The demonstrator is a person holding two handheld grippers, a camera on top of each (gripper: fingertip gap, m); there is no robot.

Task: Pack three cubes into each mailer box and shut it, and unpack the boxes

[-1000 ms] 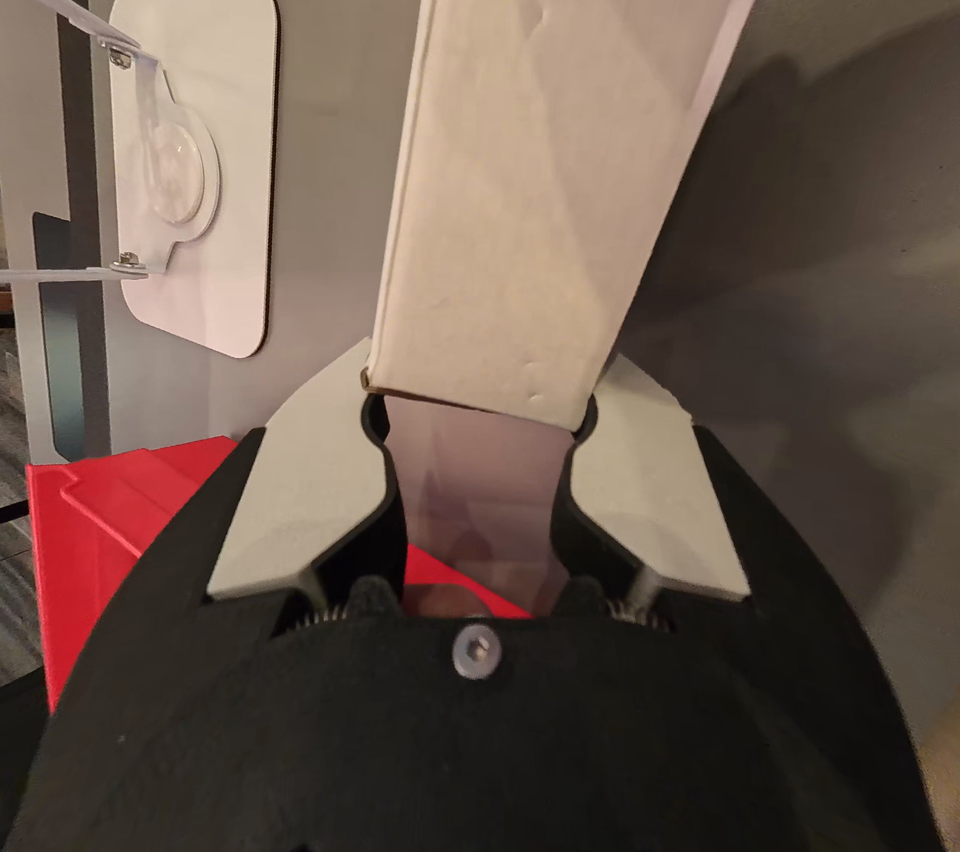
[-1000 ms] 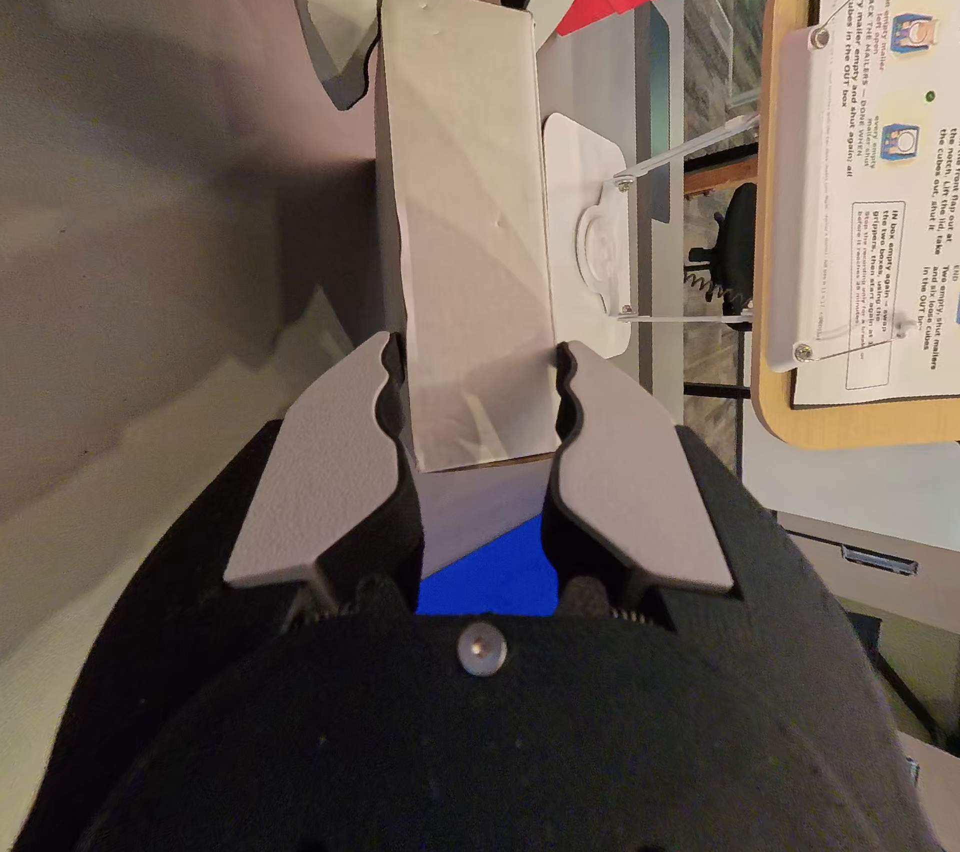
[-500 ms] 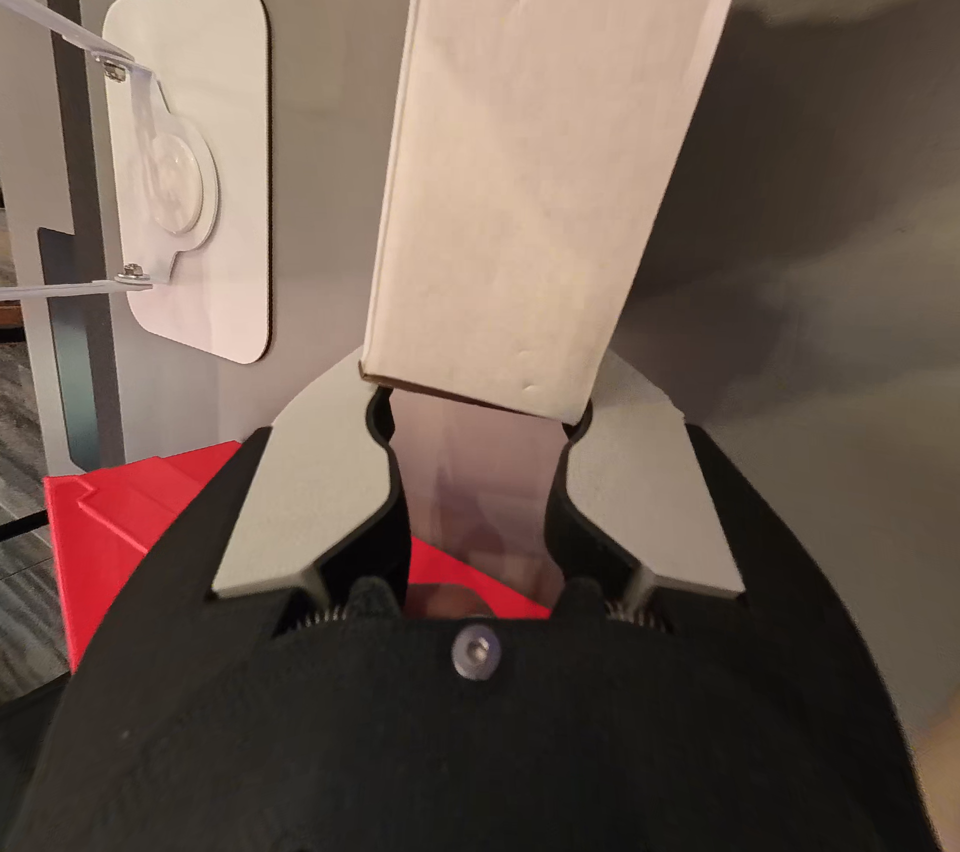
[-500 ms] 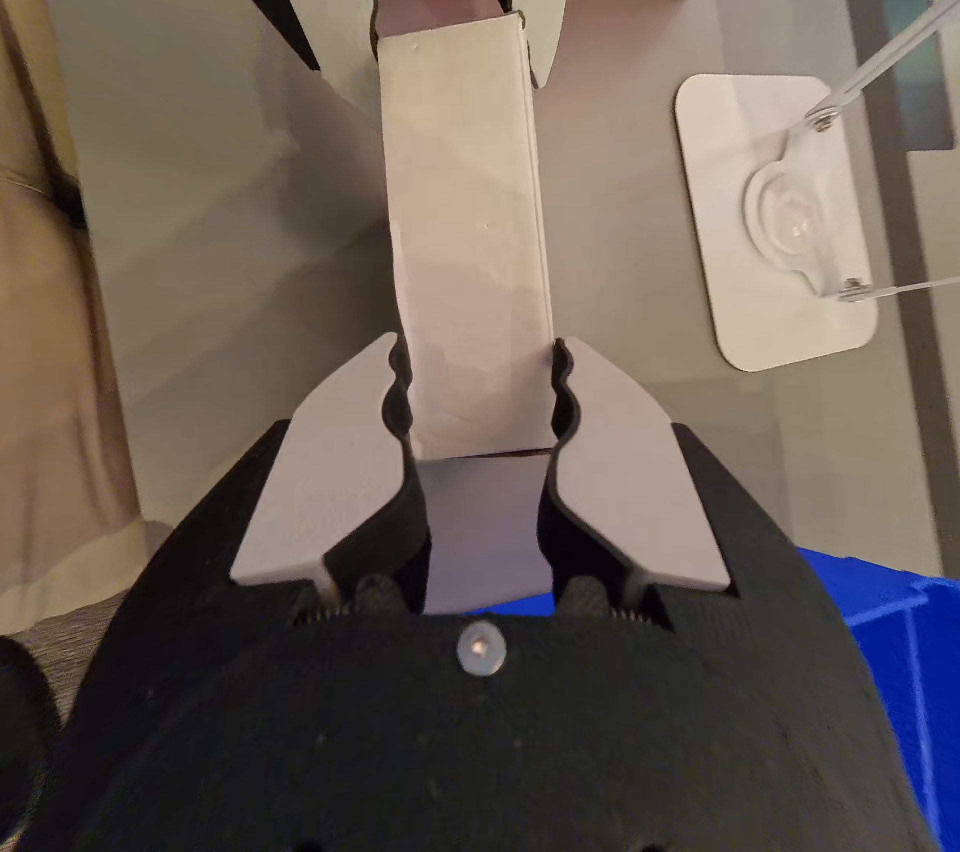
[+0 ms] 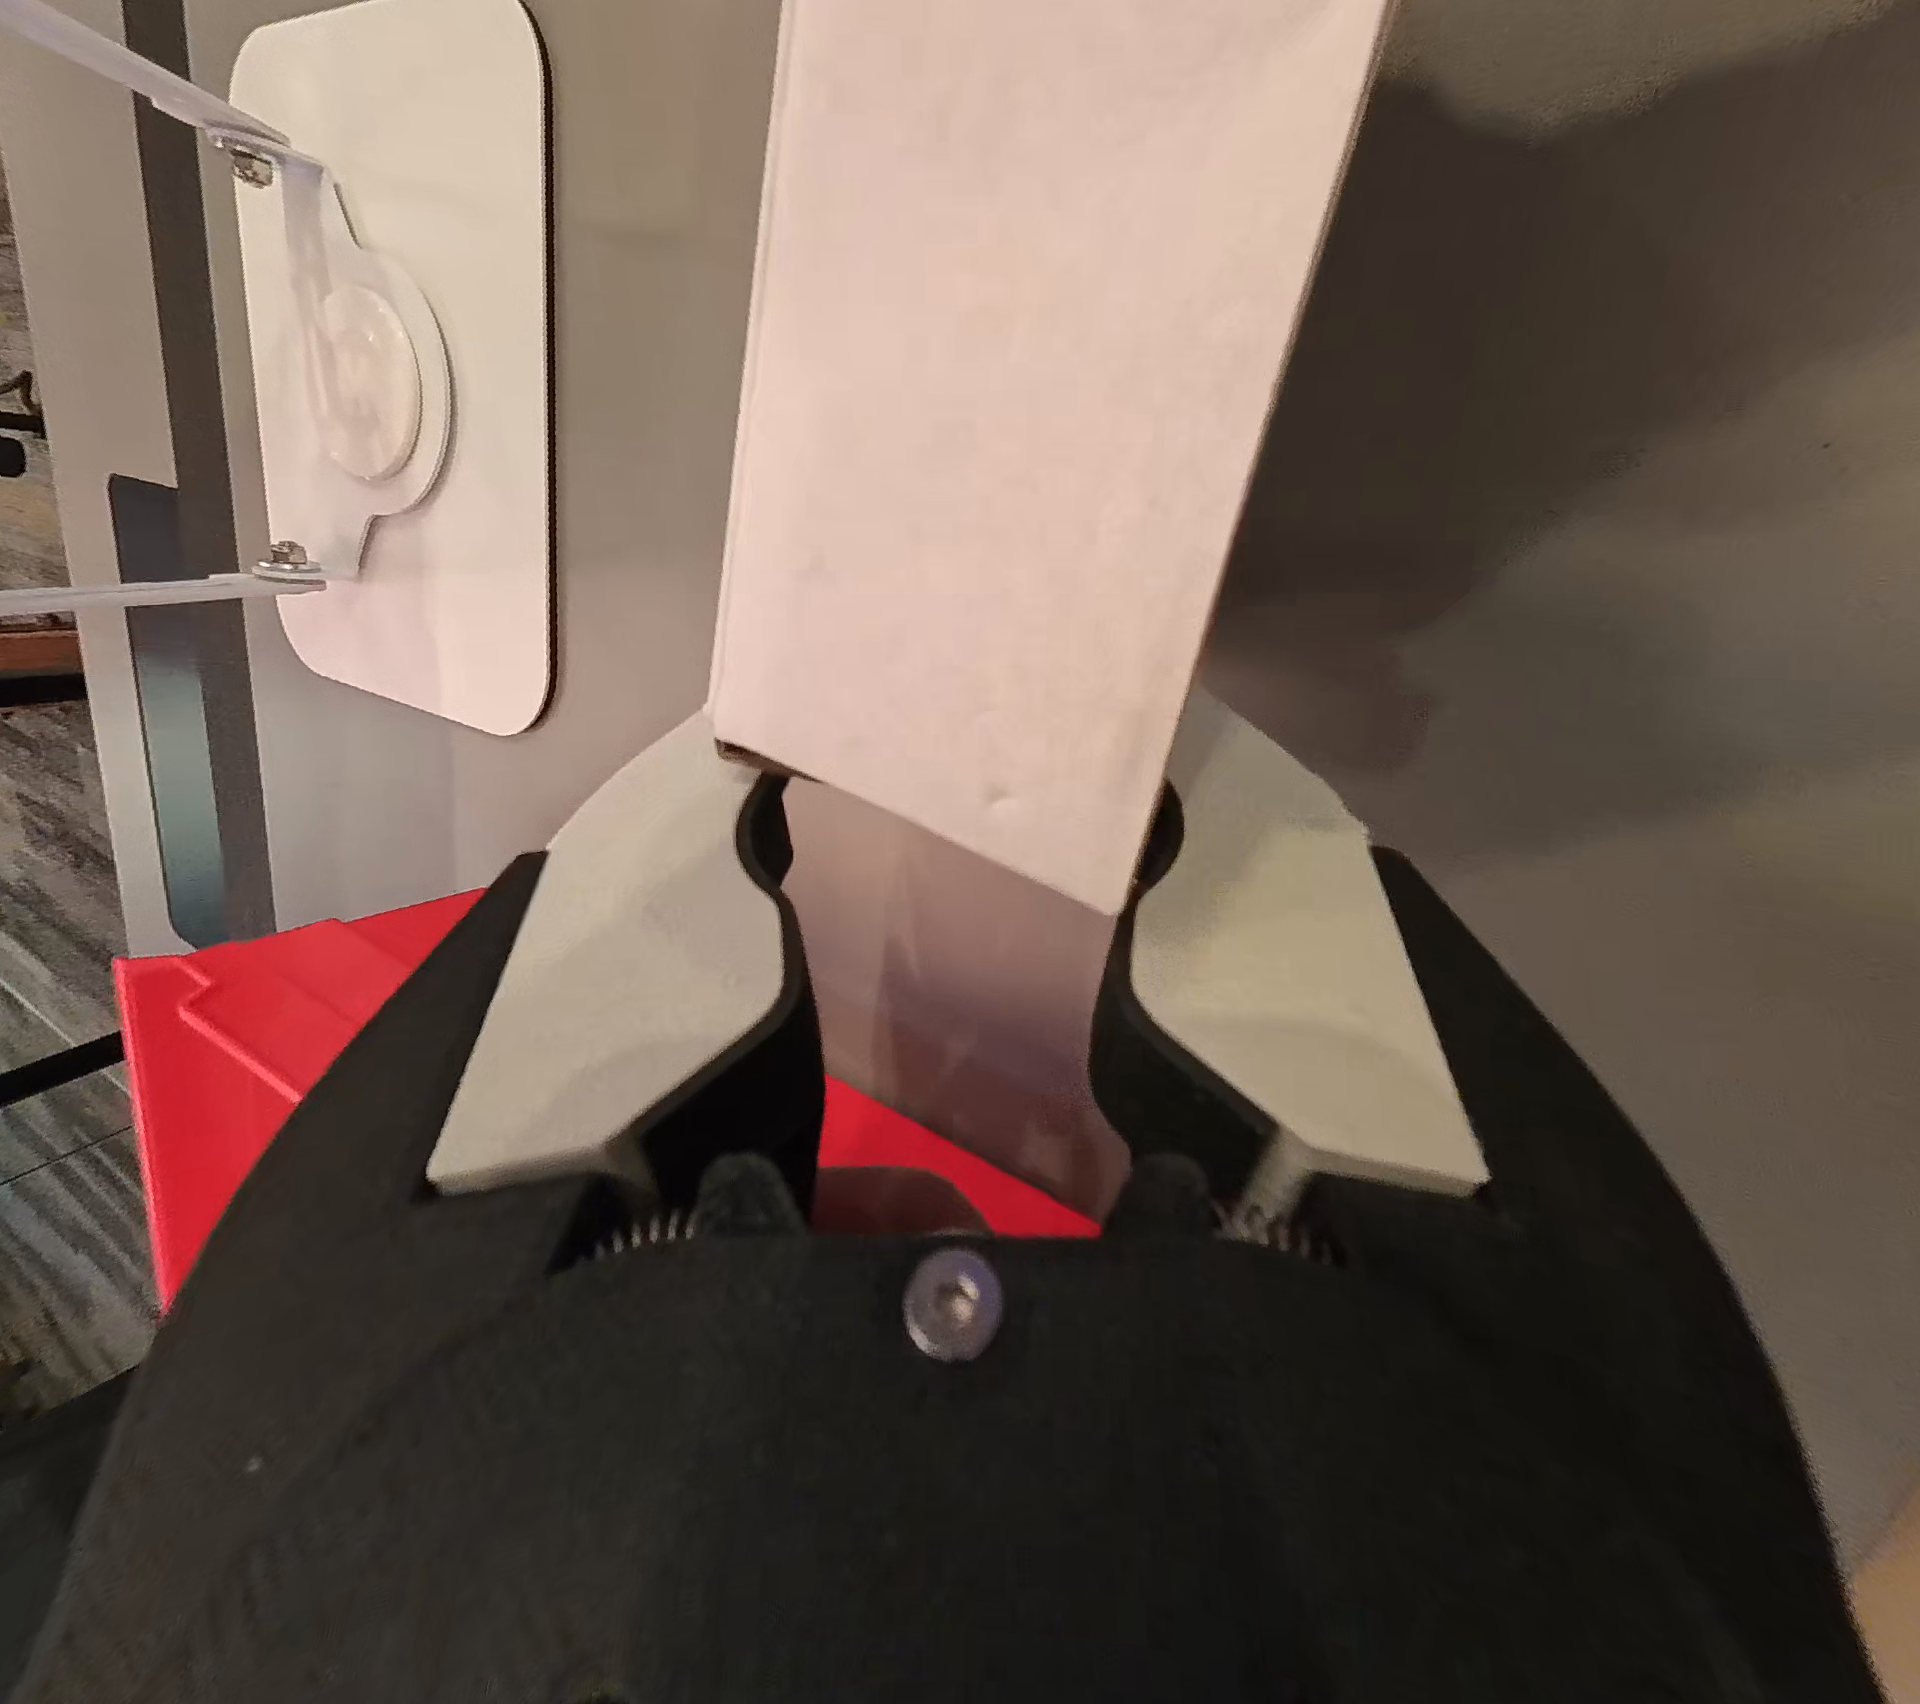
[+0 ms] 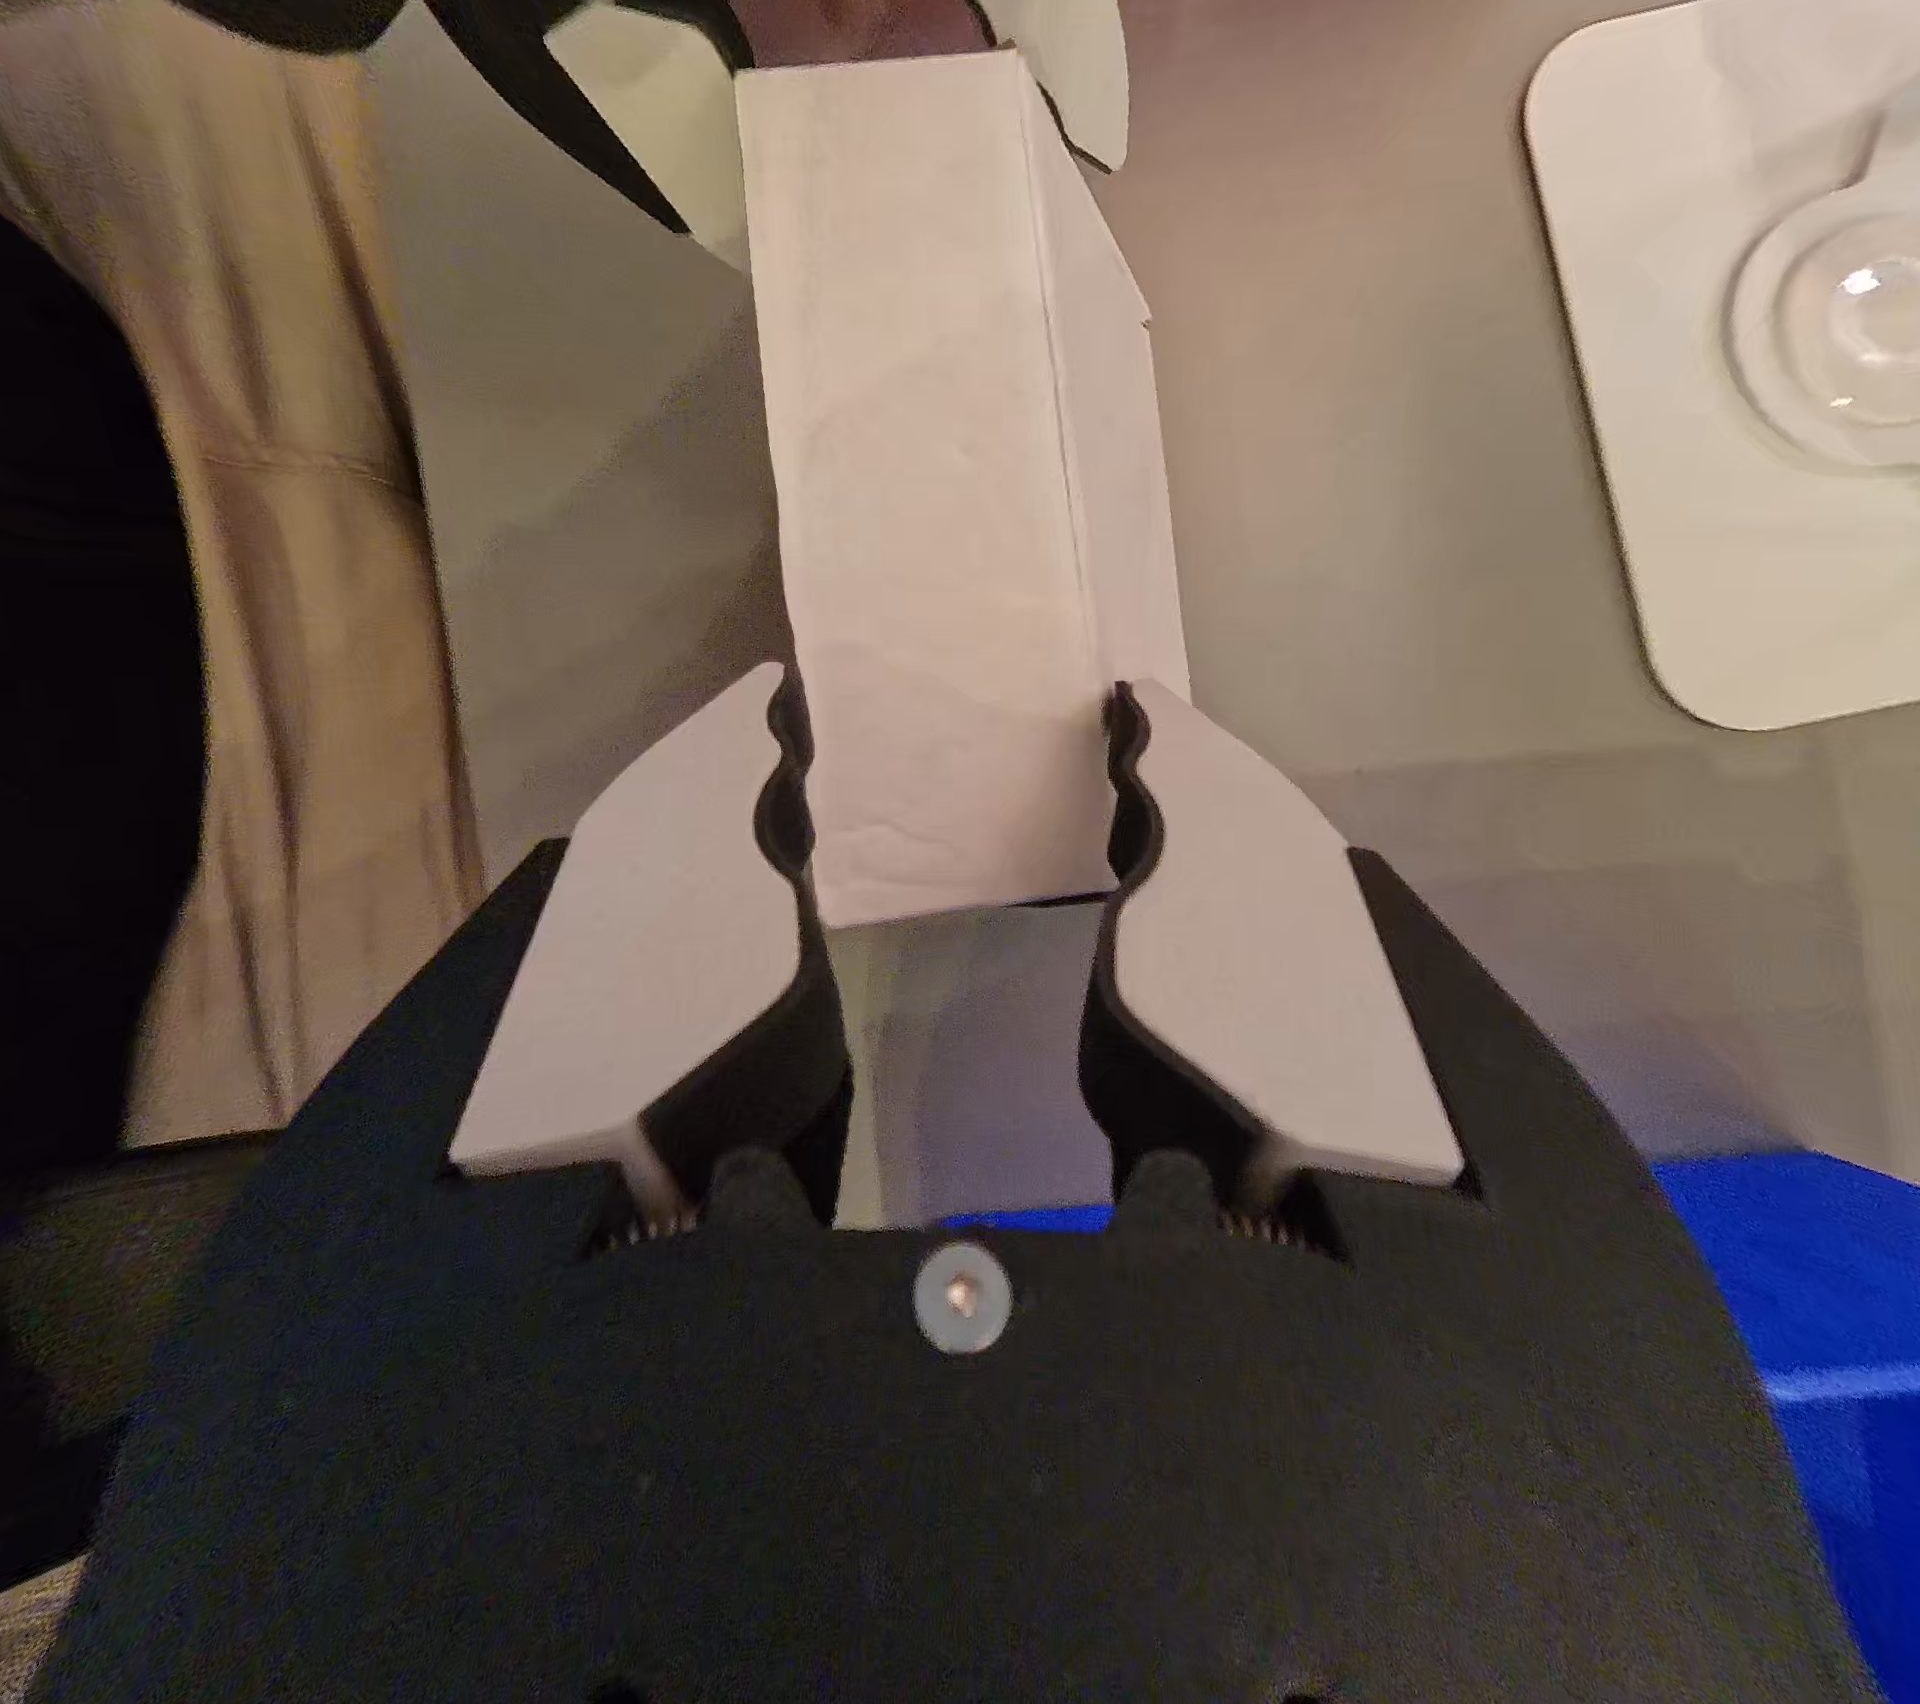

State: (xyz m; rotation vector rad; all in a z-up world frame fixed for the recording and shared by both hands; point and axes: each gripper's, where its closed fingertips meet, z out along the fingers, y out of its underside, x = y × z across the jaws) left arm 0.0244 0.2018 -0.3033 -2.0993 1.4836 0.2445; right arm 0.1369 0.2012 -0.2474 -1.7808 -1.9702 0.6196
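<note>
Grey table (image 6: 1351, 324) fills the background in both wrist views, with patterned flooring (image 5: 52, 875) beyond its edge at far left of the left wrist view; a white rounded plate (image 5: 416, 345) carrying a clear suction mount lies flat on the table left of centre, thin clear rods running off it to the left; a red bin (image 5: 249, 1062) sits low on the left, partly behind the fingers.

Left hand-held gripper (image 5: 961, 807): clamped on one end of the white mailer box (image 5: 1049, 283), both grey fingers pressed against the box's opposite sides; the box is shut and held clear of the table, extending away from the camera.

Right wrist view: tan fabric (image 6: 260, 511) lies at the left edge; the left hand-held gripper (image 6: 883, 96) grips the far end of the mailer box (image 6: 925, 459); the right hand-held gripper (image 6: 961, 781) is clamped on the near end, scalloped pads touching both sides; the white plate (image 6: 1683, 366) lies to the right; a blue bin (image 6: 1829, 1342) shows at lower right.
</note>
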